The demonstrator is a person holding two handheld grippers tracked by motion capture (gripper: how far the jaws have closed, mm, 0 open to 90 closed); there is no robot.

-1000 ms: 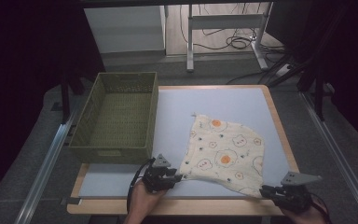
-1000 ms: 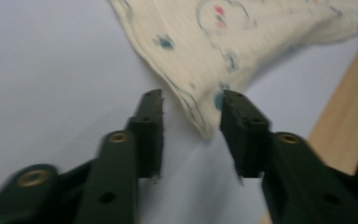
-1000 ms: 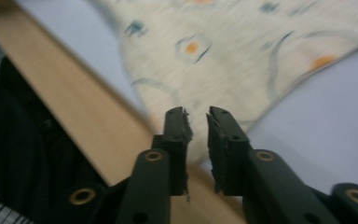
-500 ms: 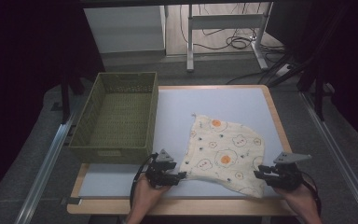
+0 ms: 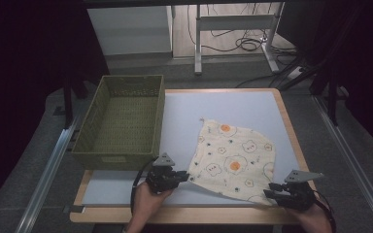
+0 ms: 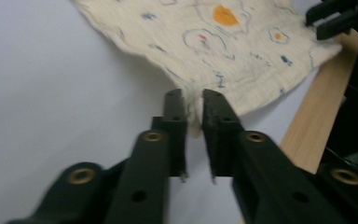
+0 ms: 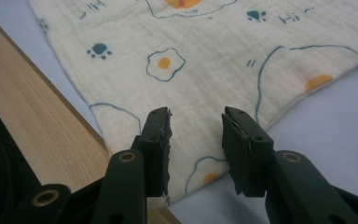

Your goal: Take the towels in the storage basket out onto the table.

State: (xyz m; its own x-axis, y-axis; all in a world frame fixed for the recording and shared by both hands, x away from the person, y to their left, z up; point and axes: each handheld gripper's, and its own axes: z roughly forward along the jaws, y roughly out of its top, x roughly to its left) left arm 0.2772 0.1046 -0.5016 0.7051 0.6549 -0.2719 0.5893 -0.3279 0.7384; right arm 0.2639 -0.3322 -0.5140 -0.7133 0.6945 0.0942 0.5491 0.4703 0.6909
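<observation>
While pinched at its corner — cloth [image 6: 242, 51] in L claw [image 6: 193, 100].

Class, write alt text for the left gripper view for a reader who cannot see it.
The left gripper has just been closing and pinches a corner of the cloth, cream with fried-egg prints, on a pale table. The right gripper sits at the cloth's far corner by the wooden edge.

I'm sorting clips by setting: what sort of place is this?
Likely a lab or workshop recording bench, not a home: a wood-edged table on a dark floor, metal rails alongside, and loose cables beneath a desk frame behind.
</observation>
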